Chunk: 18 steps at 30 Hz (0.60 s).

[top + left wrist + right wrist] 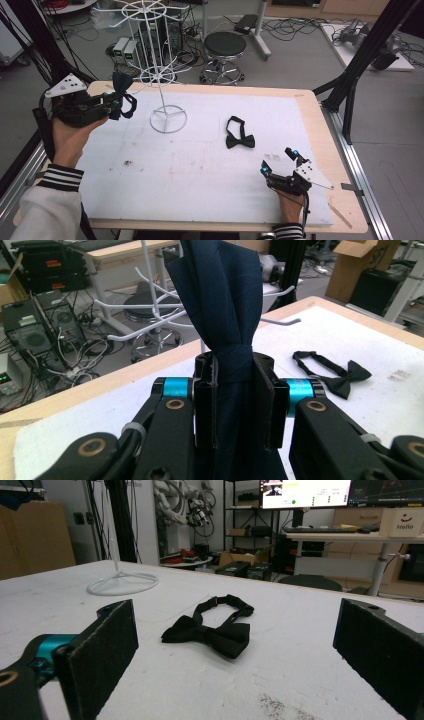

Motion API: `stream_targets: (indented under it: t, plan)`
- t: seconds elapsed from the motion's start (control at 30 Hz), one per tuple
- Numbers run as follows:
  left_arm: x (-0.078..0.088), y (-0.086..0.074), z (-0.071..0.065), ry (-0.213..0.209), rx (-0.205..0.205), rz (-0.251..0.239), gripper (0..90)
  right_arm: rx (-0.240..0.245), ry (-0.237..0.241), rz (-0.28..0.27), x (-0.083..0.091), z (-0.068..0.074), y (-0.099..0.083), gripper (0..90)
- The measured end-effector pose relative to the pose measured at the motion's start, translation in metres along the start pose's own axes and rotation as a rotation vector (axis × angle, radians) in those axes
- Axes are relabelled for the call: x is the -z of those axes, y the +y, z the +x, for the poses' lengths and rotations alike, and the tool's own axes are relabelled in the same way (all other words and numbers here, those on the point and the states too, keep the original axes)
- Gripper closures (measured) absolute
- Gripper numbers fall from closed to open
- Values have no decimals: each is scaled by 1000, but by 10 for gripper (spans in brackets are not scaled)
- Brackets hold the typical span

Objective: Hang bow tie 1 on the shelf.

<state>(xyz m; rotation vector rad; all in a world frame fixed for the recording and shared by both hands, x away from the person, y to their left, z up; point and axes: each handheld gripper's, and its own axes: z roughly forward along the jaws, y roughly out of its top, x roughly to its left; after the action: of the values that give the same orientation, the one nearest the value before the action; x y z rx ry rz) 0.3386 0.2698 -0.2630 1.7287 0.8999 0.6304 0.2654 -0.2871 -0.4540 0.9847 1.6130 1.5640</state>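
Two bow ties await hanging: left gripper (116,102) fingers clamp the navy bow tie (227,305) toward the white rack (161,75) at two o'clock, while right gripper (280,161) fingers gape before the black bow tie (210,632).

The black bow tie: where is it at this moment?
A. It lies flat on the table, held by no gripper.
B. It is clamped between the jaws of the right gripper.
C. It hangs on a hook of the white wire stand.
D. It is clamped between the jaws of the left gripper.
A: the black bow tie lies on the table, apart from the open right gripper, while the left gripper clamps a navy bow tie.
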Motion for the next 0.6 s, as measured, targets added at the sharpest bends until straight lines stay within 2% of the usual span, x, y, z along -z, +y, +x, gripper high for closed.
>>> stream_targets:
  t: [0.2,0.6]
  plan:
    - [-4,4,3,21,5,5,736,-1,1,-1,0,0,0,33]
    - [-15,10,1,18,8,9,736,-2,1,0,0,0,0,33]
